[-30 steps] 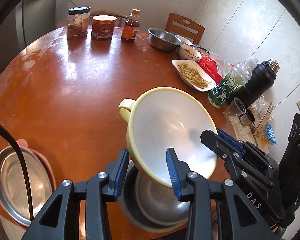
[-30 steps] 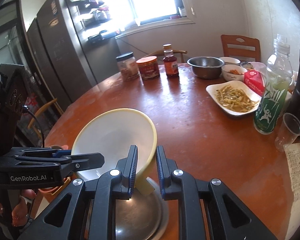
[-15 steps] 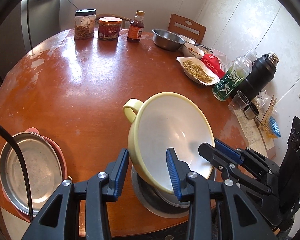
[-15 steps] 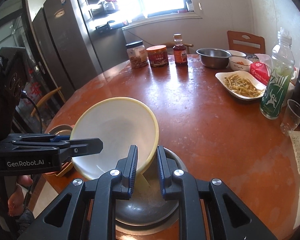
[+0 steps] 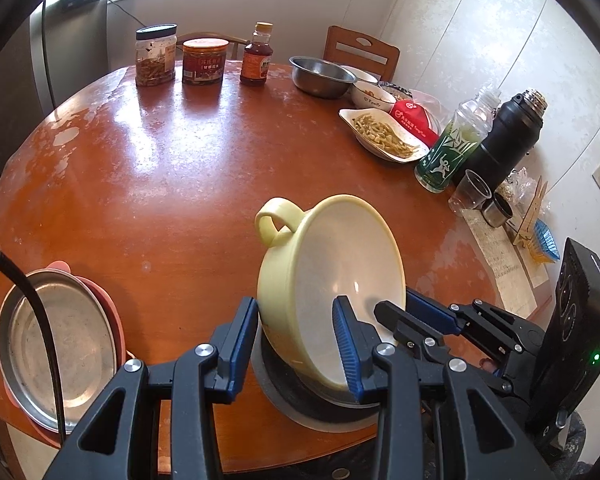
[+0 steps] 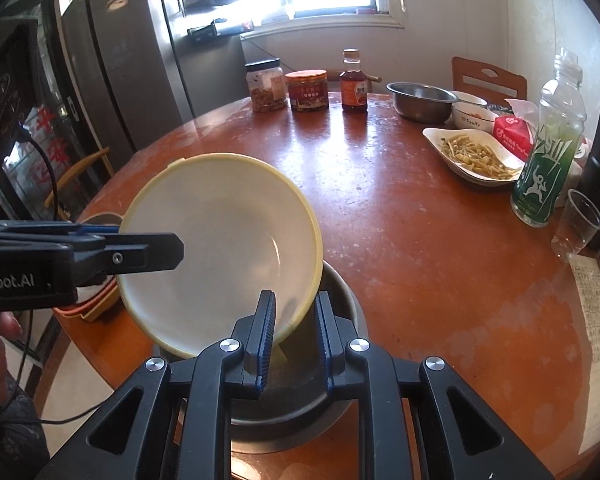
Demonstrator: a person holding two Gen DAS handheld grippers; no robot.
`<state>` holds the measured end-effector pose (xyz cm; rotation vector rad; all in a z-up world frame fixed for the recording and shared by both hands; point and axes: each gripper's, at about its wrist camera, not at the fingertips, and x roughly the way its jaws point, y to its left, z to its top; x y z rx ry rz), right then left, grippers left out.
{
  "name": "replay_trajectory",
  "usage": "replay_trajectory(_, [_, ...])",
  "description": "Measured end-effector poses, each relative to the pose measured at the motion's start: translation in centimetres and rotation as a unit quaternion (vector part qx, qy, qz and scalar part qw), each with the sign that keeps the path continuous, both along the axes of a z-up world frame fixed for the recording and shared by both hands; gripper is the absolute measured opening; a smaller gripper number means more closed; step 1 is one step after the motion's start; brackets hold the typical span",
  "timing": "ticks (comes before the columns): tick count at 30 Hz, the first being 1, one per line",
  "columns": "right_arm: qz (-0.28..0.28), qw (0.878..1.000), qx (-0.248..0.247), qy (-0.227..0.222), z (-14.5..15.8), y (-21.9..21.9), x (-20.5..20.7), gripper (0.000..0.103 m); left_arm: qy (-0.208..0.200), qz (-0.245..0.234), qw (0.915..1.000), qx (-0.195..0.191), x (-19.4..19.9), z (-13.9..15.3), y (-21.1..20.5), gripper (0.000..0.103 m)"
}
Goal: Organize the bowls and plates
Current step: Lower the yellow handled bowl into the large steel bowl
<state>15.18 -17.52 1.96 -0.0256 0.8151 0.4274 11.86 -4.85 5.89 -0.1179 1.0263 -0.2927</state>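
A yellow bowl [image 5: 332, 264] with a loop handle and a white inside is tilted, its base down in a steel bowl [image 5: 300, 408] at the table's near edge. My left gripper [image 5: 296, 332] is shut on the near wall, one pad outside and one inside. From the right, my right gripper [image 5: 396, 308] holds the opposite rim. In the right wrist view the yellow bowl [image 6: 220, 240] leans over the steel bowl [image 6: 340, 292]. My right gripper [image 6: 294, 332] is shut on its rim, and my left gripper [image 6: 148, 240] reaches in from the left.
A steel plate [image 5: 56, 344] lies on pink plates at the table's left edge. At the back stand two jars [image 5: 156, 56], a sauce bottle [image 5: 256, 56] and a steel basin [image 5: 320, 76]. On the right are a food dish [image 5: 384, 136], a green bottle [image 5: 448, 148], a black flask [image 5: 504, 140] and a cup [image 5: 470, 196].
Both grippers have come down with the yellow bowl. It hung above the steel bowl a second ago and now rests in it, still tilted.
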Motion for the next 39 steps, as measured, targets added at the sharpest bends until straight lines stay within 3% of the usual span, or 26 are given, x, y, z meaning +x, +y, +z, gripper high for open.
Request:
replay_trajectory(18, [0.010,0.999,-0.043,-0.011,-0.6,0.0,-0.8,0.024,0.010,-0.020,0.9997,0.009,-0.1,-0.4,-0.9,0.038])
replay_trajectory(28, [0.023,0.999,-0.048,-0.010,-0.2,0.1,-0.9,0.034,0.018,-0.025,0.9994,0.014,0.2,-0.8,-1.1,0.038])
replay_trajectory(39, [0.021,0.998,-0.058,-0.013,0.2,-0.3,-0.8,0.035,0.023,-0.037,0.9989,0.015,0.5,-1.2,-1.7,0.038])
